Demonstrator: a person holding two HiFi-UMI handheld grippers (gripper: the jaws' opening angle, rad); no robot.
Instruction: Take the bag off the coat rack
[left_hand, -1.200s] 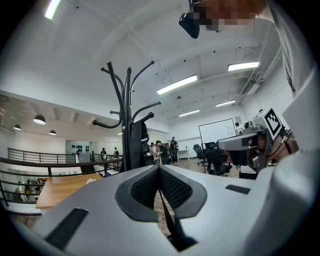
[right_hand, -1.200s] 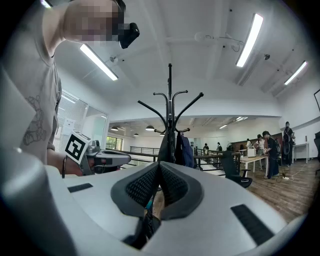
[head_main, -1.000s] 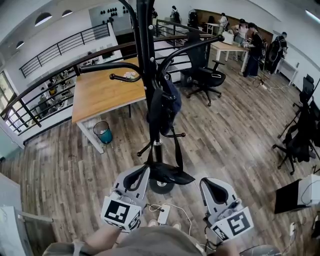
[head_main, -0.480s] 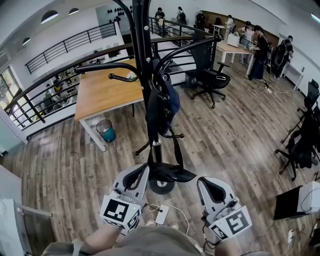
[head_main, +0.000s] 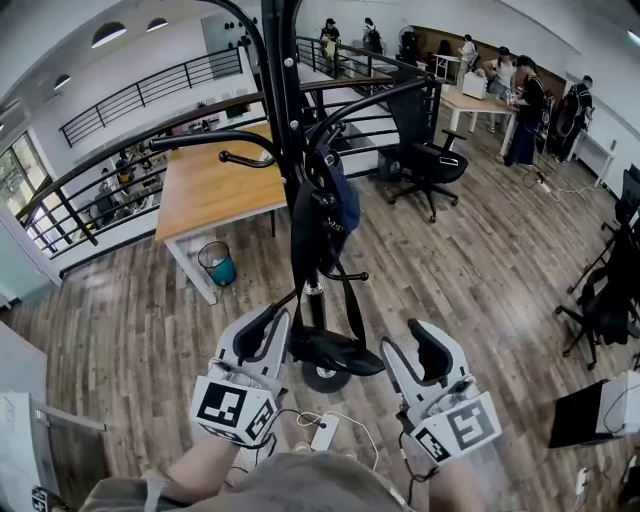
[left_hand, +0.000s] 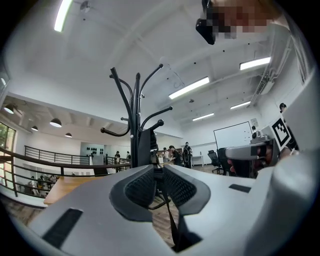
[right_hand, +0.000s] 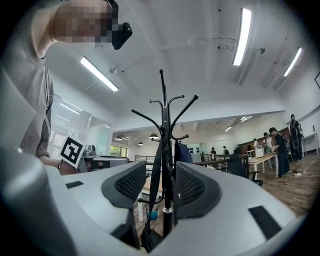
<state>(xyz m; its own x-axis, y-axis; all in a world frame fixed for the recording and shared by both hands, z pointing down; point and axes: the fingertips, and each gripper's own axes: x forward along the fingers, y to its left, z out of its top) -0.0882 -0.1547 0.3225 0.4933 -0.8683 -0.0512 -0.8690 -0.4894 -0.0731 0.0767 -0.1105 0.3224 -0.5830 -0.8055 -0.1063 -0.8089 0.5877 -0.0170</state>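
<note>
Glossy black metal coat rack, dark cloth bag, wood-plank floor

Light: bright, even, from ceiling tube lights at 1 o'clock in my right gripper view.
Shadows: faint on the wood floor.
Distortion: heavy fisheye bend; black corners in my gripper views.

The wood-plank floor bears the coat rack on its round base. A white power strip with its cable lies just beside that base. Toward the floor's railed edge, a teal bin stands beside a wooden table, and a black office chair stands well apart from them.
</note>
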